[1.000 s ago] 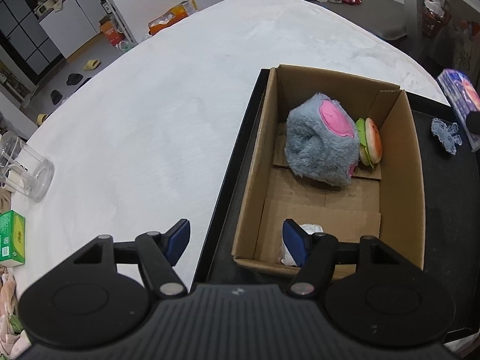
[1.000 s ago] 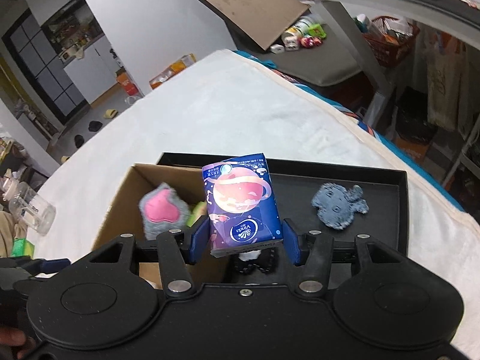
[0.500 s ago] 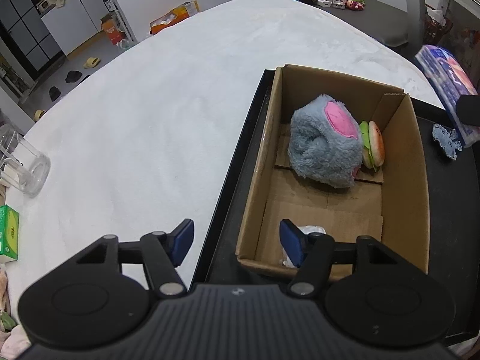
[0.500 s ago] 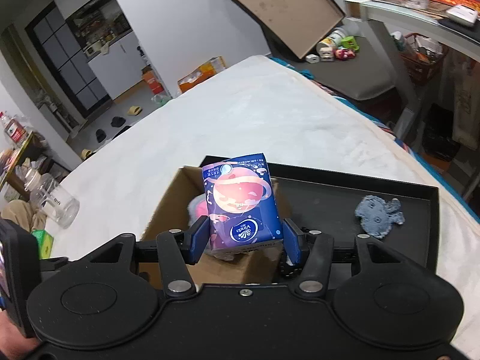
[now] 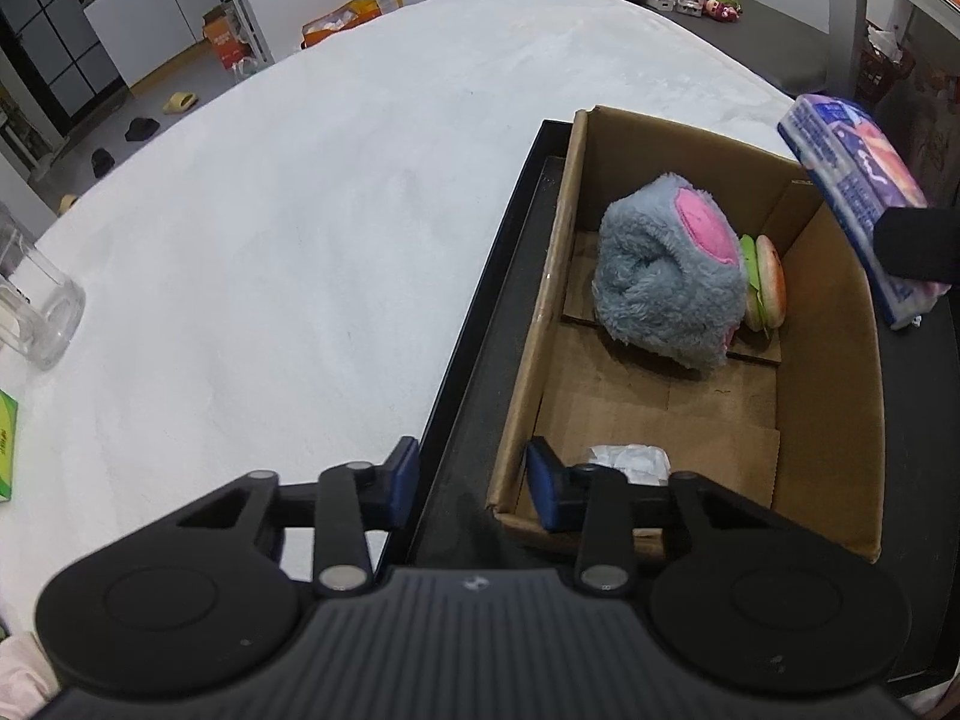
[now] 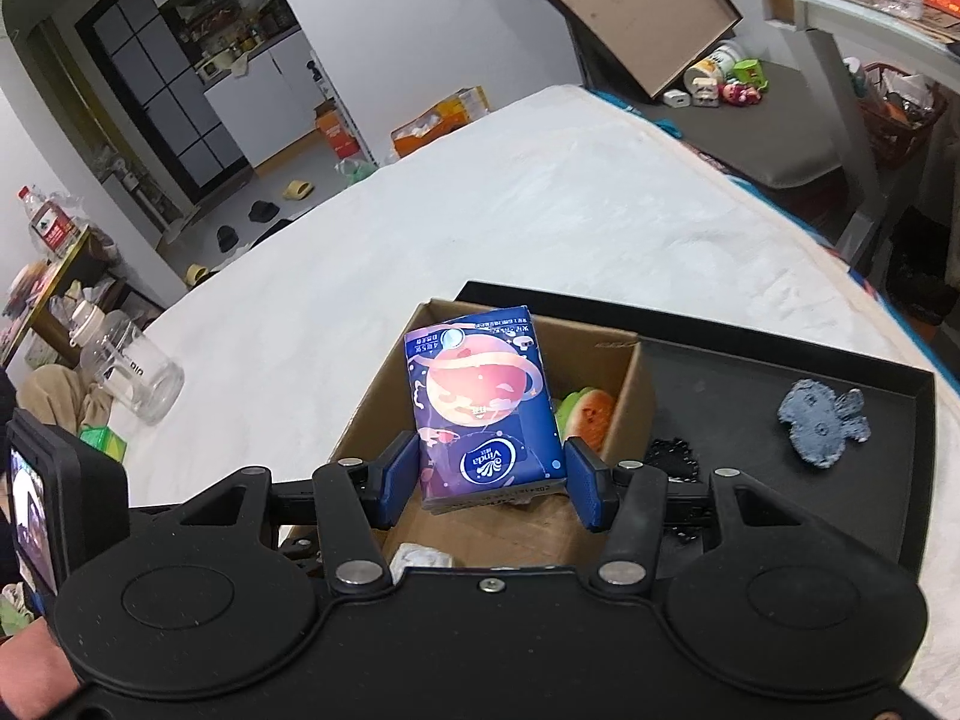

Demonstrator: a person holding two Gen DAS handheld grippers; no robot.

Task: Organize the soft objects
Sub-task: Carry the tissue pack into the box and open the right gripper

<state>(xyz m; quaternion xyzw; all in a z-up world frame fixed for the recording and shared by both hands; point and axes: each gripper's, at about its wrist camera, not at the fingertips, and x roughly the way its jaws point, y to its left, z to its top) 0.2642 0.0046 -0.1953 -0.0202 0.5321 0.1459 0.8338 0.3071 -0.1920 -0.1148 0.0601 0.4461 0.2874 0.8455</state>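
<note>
My right gripper point(image 6: 491, 483) is shut on a blue tissue pack point(image 6: 483, 414) and holds it above the open cardboard box point(image 6: 636, 387). The pack also shows at the right edge of the left wrist view point(image 5: 852, 204), over the box's right wall point(image 5: 840, 360). In the box lie a grey and pink plush point(image 5: 666, 276), a toy burger point(image 5: 765, 282) and a white crumpled wad point(image 5: 633, 459). My left gripper point(image 5: 474, 483) is open and empty, hovering over the box's near left corner and the black tray's edge point(image 5: 474, 324).
The black tray point(image 6: 750, 396) holds a grey plush scrap point(image 6: 822, 423) and a small black item point(image 6: 672, 456). A clear glass jar point(image 6: 129, 375) and a green box point(image 5: 6, 450) lie on the white tabletop at the left.
My right gripper has carried the tissue pack left, from over the tray to above the box. My left gripper has stayed near the box's front corner.
</note>
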